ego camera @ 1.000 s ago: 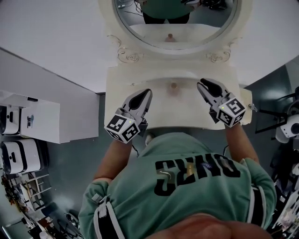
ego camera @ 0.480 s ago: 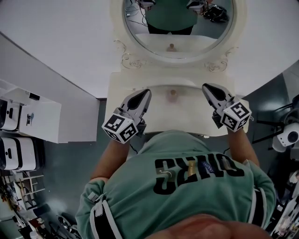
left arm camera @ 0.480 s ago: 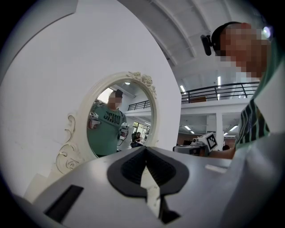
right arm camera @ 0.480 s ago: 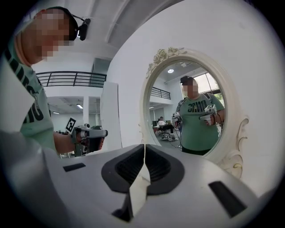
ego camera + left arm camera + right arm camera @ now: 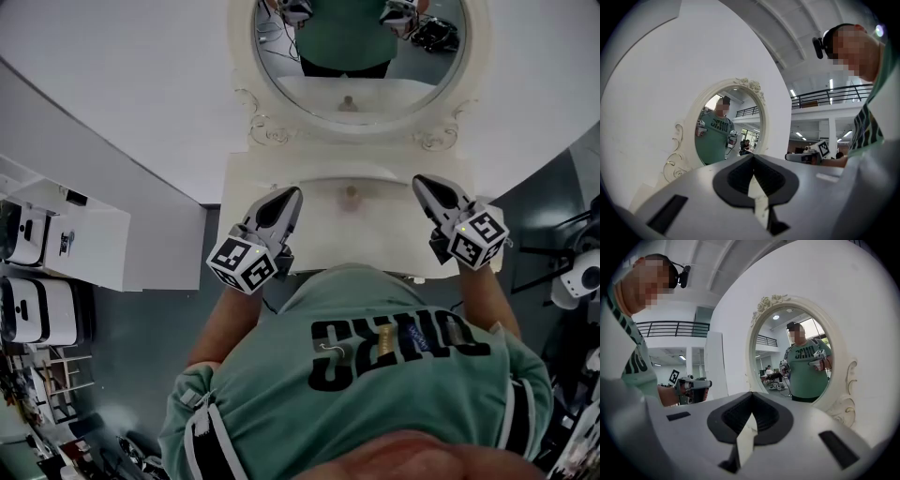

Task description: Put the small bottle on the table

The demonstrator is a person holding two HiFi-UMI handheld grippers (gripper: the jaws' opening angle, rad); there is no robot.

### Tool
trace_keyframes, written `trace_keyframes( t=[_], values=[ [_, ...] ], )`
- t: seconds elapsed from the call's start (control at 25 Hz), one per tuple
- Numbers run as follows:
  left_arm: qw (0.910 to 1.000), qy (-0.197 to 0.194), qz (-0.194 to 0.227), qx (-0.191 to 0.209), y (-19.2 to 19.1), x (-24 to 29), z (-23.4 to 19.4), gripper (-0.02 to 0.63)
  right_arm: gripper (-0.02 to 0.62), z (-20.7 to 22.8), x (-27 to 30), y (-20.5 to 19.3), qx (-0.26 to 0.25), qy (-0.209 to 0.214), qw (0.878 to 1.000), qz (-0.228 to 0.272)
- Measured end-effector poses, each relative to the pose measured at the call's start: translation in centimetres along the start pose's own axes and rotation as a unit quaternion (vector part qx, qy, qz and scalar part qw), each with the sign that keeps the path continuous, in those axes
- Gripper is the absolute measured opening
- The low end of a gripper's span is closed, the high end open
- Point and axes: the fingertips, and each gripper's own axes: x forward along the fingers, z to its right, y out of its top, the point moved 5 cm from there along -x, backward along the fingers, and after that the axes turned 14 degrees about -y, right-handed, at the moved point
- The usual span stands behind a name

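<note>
1. Smooth cream table; oval mirror in a scrolled frame.
2. The small bottle, a blurry tan speck, stands on the table between my grippers.
3. The left gripper has its jaws together and empty; the right gripper jaws have just closed, empty.

Dark block letters on green shirt, unreadable.

The small bottle stands upright on the cream table, below the oval mirror. The left gripper and the right gripper hover on either side of it, not touching it, jaws together; the right's have just been closing, with nothing between them
</note>
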Motion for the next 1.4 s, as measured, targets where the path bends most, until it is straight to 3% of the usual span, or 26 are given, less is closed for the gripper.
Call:
trace_keyframes(
  t=[1.4],
  values=[
    [1.0000,0.003,0.003,-0.002,-0.51,-0.12,0.60,0.008,-0.006,-0.51,-0.60,-0.40,-0.037,0.003,0.999,-0.003]
  ],
)
